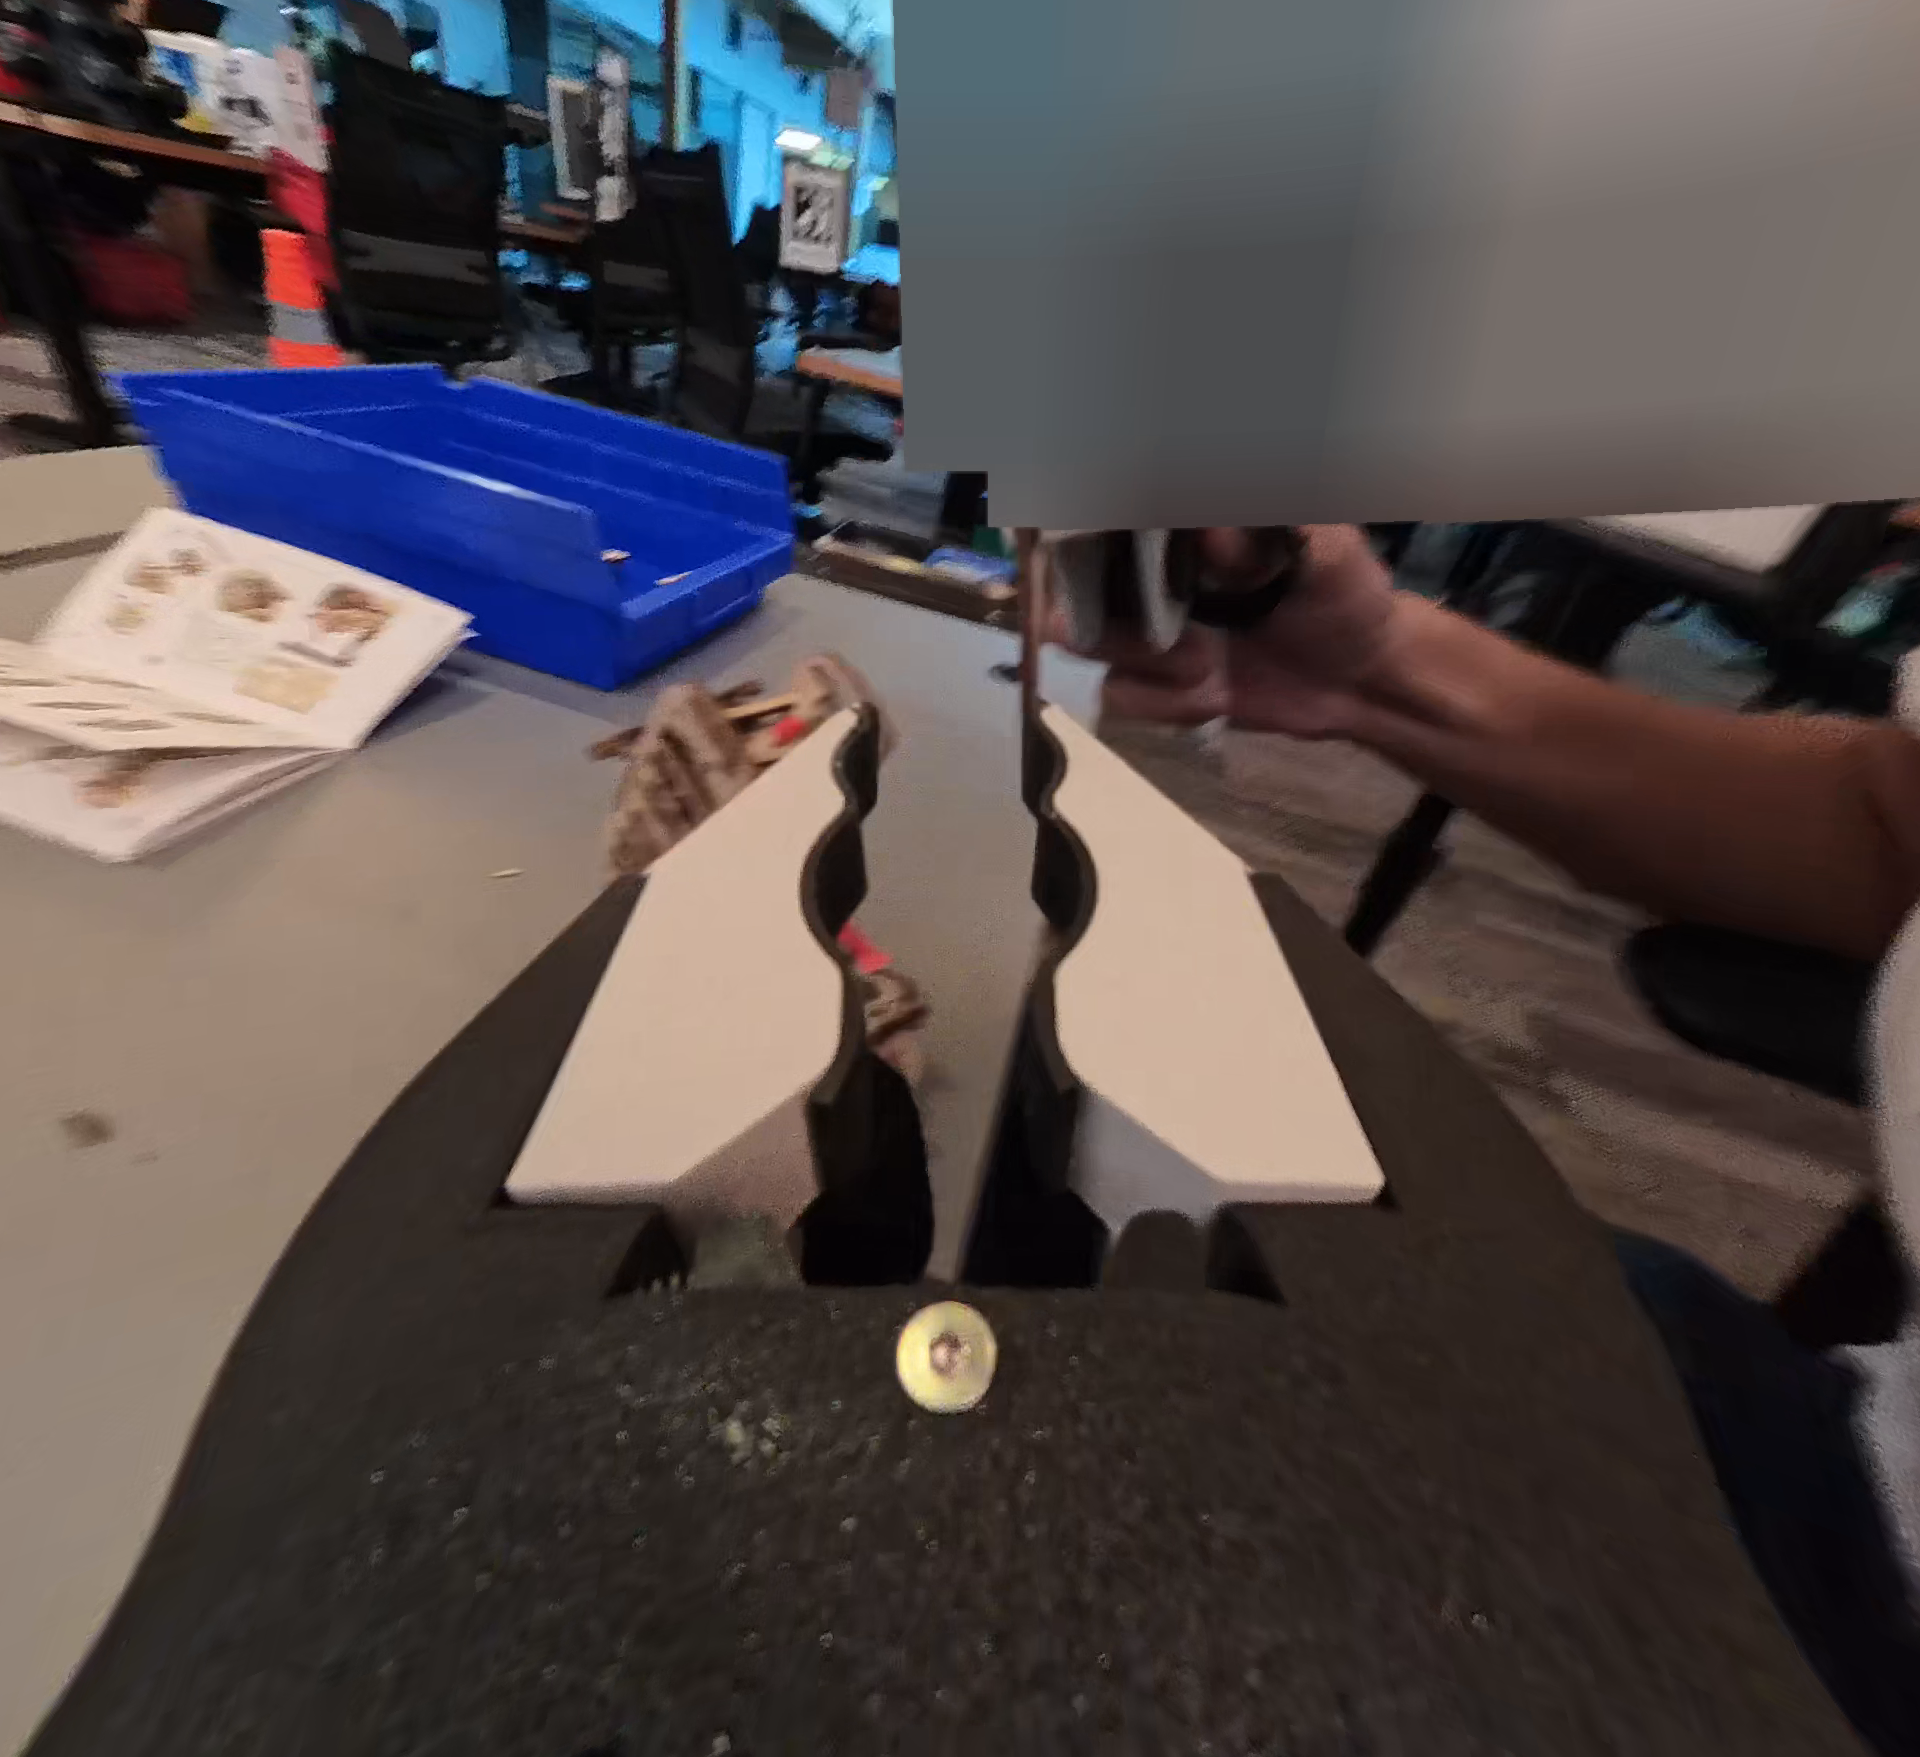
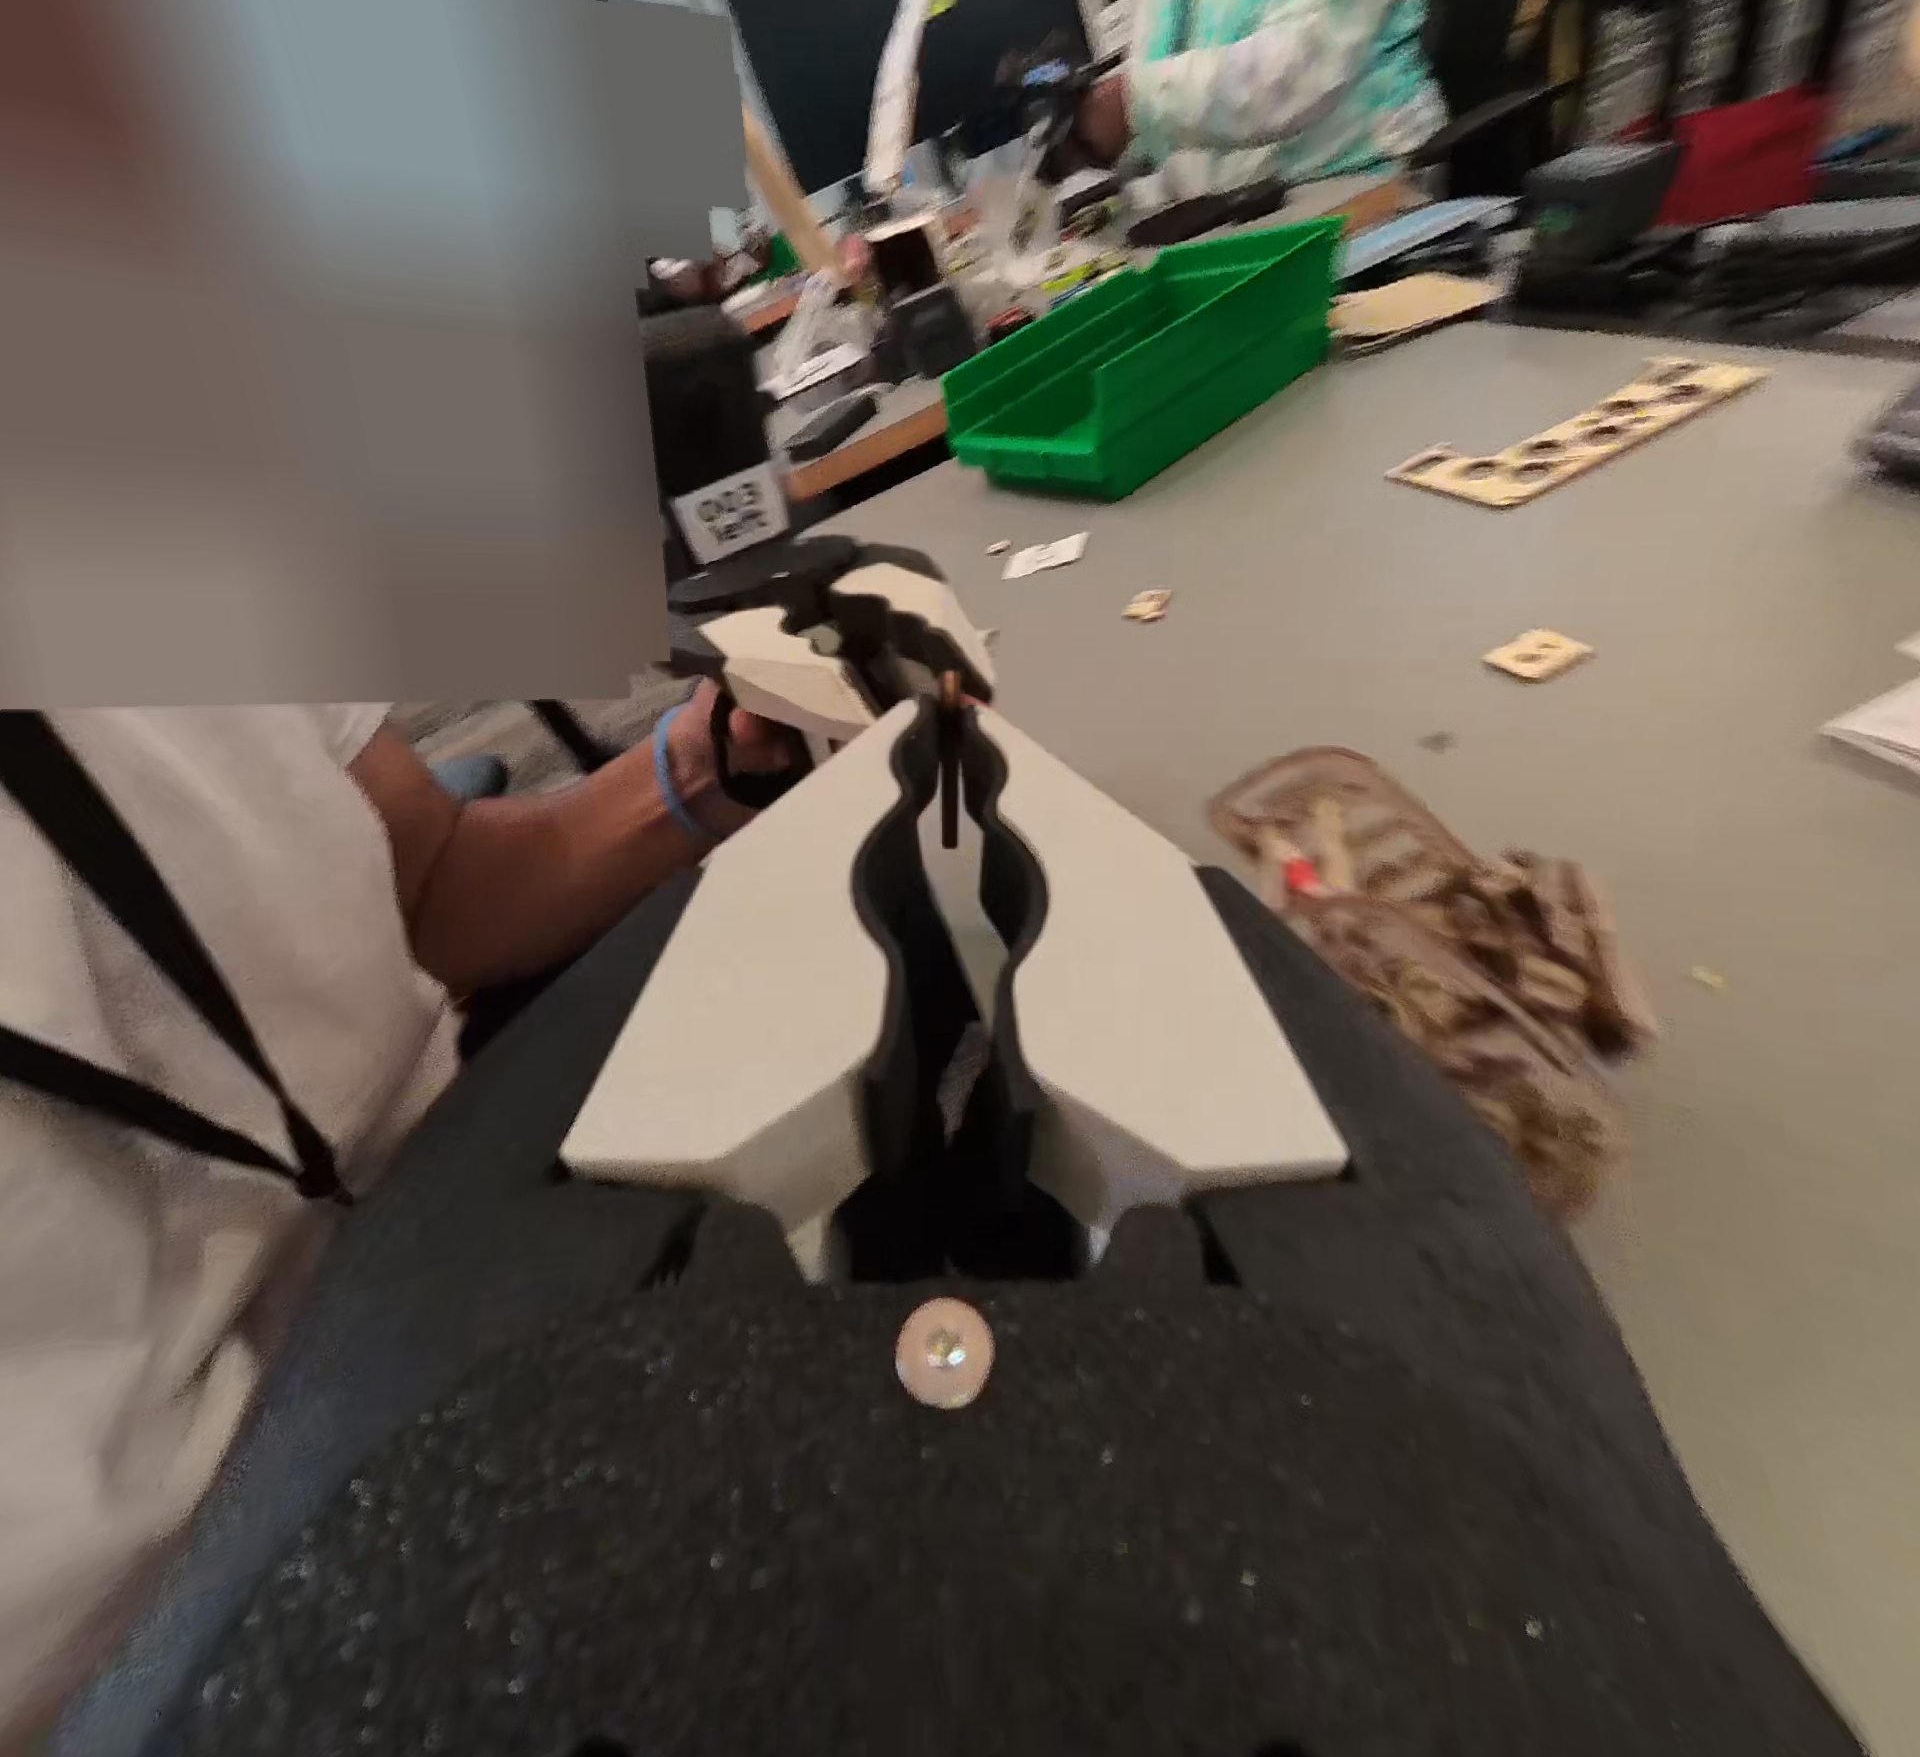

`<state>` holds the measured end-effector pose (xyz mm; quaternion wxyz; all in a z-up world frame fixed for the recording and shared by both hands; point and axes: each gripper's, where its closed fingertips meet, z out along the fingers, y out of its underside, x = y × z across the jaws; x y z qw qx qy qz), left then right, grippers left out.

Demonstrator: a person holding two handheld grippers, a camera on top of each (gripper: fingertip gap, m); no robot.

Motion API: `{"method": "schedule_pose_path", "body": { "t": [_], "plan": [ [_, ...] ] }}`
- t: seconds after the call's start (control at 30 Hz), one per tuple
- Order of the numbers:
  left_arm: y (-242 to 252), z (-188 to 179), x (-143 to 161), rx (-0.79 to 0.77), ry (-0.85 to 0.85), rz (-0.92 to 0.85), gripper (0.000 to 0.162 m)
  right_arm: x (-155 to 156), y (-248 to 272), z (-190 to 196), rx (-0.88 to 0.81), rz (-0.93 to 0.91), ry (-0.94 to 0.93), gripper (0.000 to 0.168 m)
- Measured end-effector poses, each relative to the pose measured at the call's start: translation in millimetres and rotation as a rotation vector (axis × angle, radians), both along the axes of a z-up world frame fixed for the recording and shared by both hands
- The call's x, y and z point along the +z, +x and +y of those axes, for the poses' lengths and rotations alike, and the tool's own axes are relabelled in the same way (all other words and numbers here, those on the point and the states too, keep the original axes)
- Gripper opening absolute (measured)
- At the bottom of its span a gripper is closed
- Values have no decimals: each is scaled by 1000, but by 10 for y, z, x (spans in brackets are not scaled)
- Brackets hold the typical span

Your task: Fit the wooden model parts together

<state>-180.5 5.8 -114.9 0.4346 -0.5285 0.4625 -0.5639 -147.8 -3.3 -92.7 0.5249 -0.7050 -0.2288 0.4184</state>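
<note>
Wooden model parts (image 2: 1455, 949) lie heaped on the grey tabletop (image 2: 1351, 585), a blurred tangle of thin, pale laser-cut pieces with slotted ribs and a spot of red among them; in the left wrist view the same heap (image 1: 707, 751) sits just past the left tongs (image 1: 951, 720), partly hidden behind their left finger. Those left tongs are released, their white fingers with wavy black inner pads standing apart. The right tongs (image 2: 948, 720) are clenched on a thin dark wooden stick (image 2: 949, 772), which stands upright at their tips, with the heap off to their right on the tabletop. A flat wooden sheet (image 2: 1579, 429) with round punched-out holes lies farther back, near a green plastic bin (image 2: 1143, 367). A blue plastic bin (image 1: 468, 502) and an open instruction booklet (image 1: 208, 658) rest on the left side of the tabletop.
</note>
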Motion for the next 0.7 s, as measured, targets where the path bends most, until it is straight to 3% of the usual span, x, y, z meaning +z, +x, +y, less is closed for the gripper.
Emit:
{"method": "schedule_pose_path", "body": {
  "t": [0.13, 0.27, 0.37, 0.63, 0.7],
  "plan": [
    [131, 400, -260, 138, 247, 169, 43, -37, 579, 65, -177, 31, -34, 2],
    [352, 469, -511, 88, 361, 240, 47, -156, 806, 58, -238, 132, -92, 2],
    [444, 452, -677, 4, 404, 293, 50, -255, 850, 81, -263, 163, -111, 2],
    [535, 517, -765, -157, 408, 291, 64, -380, 844, 220, -265, 175, -130, 2],
    [558, 446, -784, -203, 409, 275, 64, -407, 915, 280, -333, 151, -142, 2]
  ]
}}
